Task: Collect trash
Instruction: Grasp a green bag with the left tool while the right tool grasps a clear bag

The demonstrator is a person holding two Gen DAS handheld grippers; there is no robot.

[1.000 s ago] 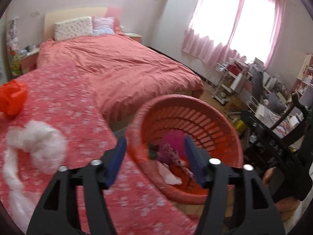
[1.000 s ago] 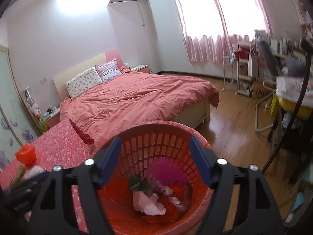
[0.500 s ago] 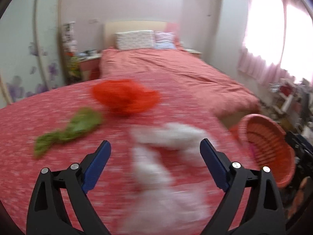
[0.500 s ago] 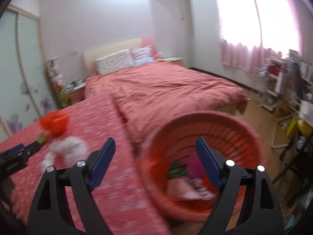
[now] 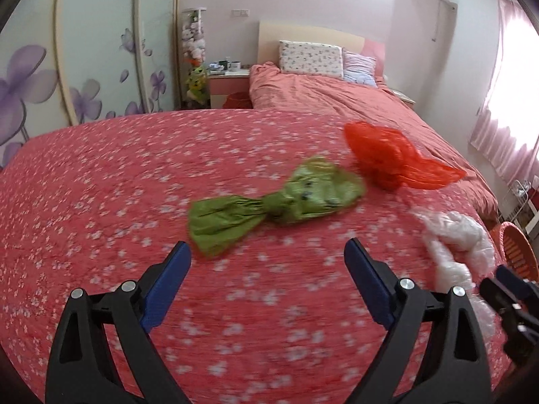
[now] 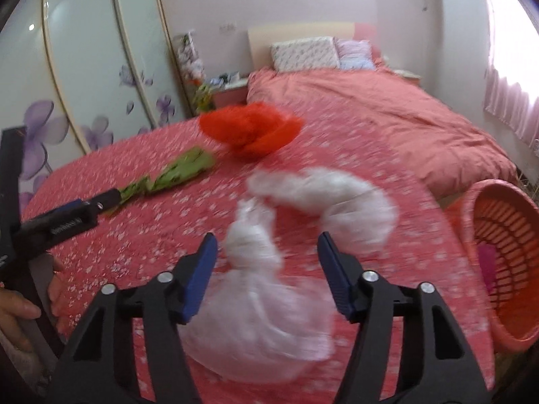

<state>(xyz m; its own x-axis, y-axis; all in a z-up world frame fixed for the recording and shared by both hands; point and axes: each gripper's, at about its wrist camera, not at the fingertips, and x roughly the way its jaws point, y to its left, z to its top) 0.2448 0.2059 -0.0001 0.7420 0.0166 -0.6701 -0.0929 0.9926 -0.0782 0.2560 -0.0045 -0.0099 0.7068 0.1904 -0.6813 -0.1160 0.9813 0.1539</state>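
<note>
Bedroom, red flowered cover [image 5: 101,202] over the near surface. My left gripper [image 5: 267,262] has its jaws spread wide with nothing between them; the green bag [image 5: 269,202] lies just ahead, apart from the tips. My right gripper [image 6: 266,252] is closing, the white plastic bag [image 6: 269,269] between its jaws; blur hides whether the pads touch, probably not yet. Red bag [image 5: 390,155] sits beyond the green one; basket [image 6: 505,252] at the right edge. Risk: thin plastic may slip a shallow pinch, or the jaws may catch the cover too.
</note>
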